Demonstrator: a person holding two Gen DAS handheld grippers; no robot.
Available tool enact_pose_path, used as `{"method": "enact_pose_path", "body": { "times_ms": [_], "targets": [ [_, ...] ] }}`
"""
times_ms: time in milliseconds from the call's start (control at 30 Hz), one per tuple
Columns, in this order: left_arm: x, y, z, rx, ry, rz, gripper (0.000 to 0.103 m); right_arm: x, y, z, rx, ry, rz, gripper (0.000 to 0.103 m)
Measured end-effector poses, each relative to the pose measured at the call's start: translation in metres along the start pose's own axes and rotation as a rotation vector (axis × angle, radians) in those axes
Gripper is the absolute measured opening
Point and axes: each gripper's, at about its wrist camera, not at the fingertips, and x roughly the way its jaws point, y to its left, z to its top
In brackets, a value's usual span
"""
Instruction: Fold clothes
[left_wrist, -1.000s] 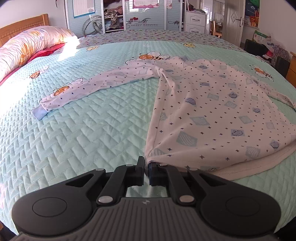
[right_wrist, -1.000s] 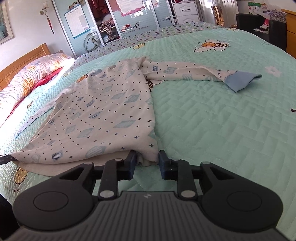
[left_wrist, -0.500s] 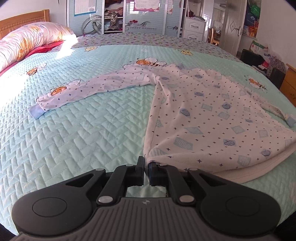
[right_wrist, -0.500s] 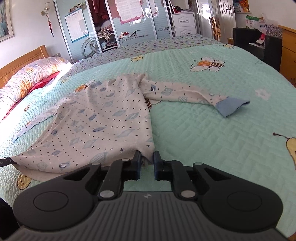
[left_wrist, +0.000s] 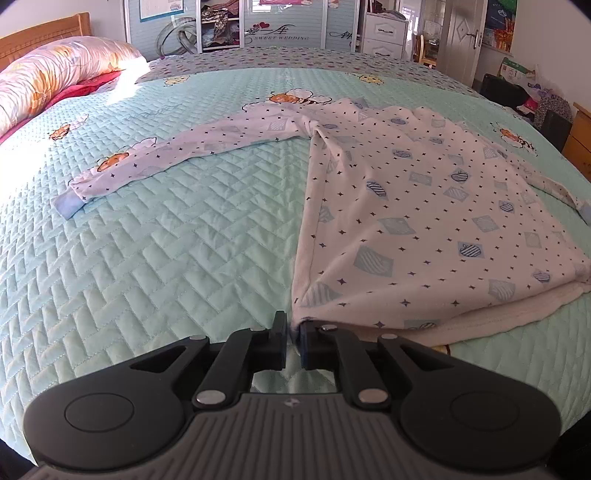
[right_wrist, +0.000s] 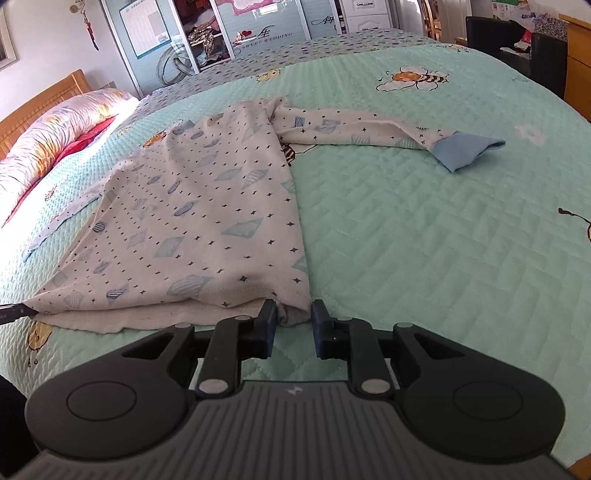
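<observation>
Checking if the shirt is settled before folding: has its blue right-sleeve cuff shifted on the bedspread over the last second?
No. In the right wrist view the cuff lies just below and right of the printed bee, as before.

Bright daylight fills the room, both views crisp with no motion blur. Far off to the left of the left claw (left_wrist: 293, 341), hard sun blows out the pillow (left_wrist: 55, 79) and a white patch of the bedspread (left_wrist: 166, 240) beside it. Soft shadow sits under the shirt (left_wrist: 424, 221) hem just ahead of the claw. The fisheye bulges the bed into a dome, and the frame corners go dark.
</observation>
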Motion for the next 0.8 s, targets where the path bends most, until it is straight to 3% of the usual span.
{"method": "enact_pose_path", "body": {
  "times_ms": [67,133,200,300,567,733,800],
  "targets": [
    [-0.002,0.0,0.0,-0.011,0.009,0.002,0.013,-0.004,-0.004,0.0,0.009,0.008,0.02,0.03],
    [-0.005,0.003,0.0,-0.027,0.015,0.012,0.023,-0.008,-0.009,0.001,0.036,0.009,0.025,0.035],
    [-0.008,0.005,0.0,-0.043,0.019,0.029,0.043,-0.013,-0.013,0.001,0.072,0.006,0.012,0.037],
    [-0.014,0.01,-0.001,-0.067,0.023,0.057,0.045,-0.019,-0.019,0.003,0.122,0.001,-0.012,0.047],
    [-0.04,0.017,0.006,-0.118,-0.047,0.12,0.046,-0.034,-0.019,0.019,0.187,-0.073,-0.063,0.05],
    [-0.055,0.013,0.031,-0.164,-0.133,0.081,0.049,-0.04,-0.004,0.026,0.146,-0.117,-0.015,0.057],
    [-0.055,0.006,0.044,-0.168,-0.156,0.039,0.057,-0.039,0.004,0.026,0.137,-0.116,0.029,0.058]
  ]
}}
